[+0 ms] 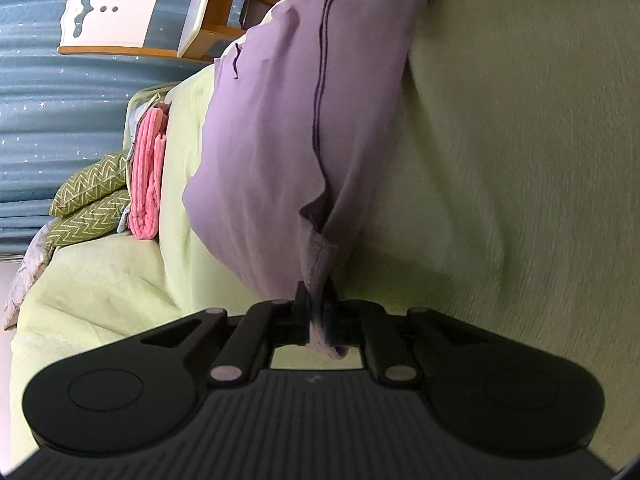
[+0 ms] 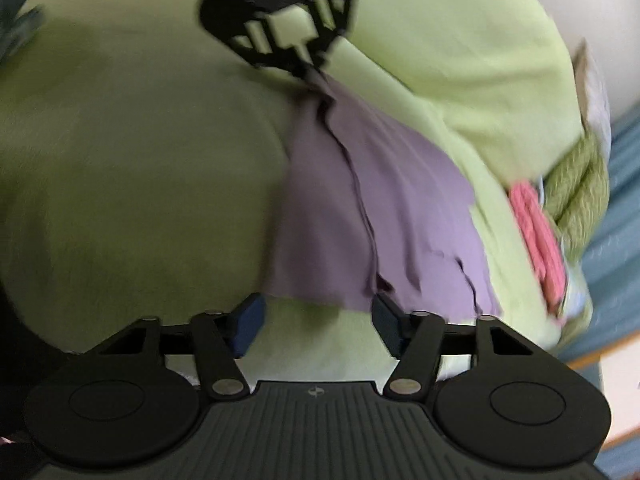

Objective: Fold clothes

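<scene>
A lilac garment (image 1: 276, 128) lies stretched over the light green bed cover (image 1: 500, 160). My left gripper (image 1: 316, 300) is shut on one corner hem of it, with cloth bunched between the jaws. In the right wrist view the same garment (image 2: 400, 208) runs from my left gripper (image 2: 308, 68) at the top down to my right gripper (image 2: 316, 320). My right gripper is open, its blue-padded fingers (image 2: 248, 324) spread wide just short of the garment's near edge, holding nothing.
A folded pink towel (image 1: 146, 176) and green zigzag pillows (image 1: 92, 196) lie at the bed's far side. A wooden chair (image 1: 160, 12) stands before a blue curtain (image 1: 48, 100). The pink towel (image 2: 536, 236) and pillows (image 2: 576, 192) also show in the right wrist view.
</scene>
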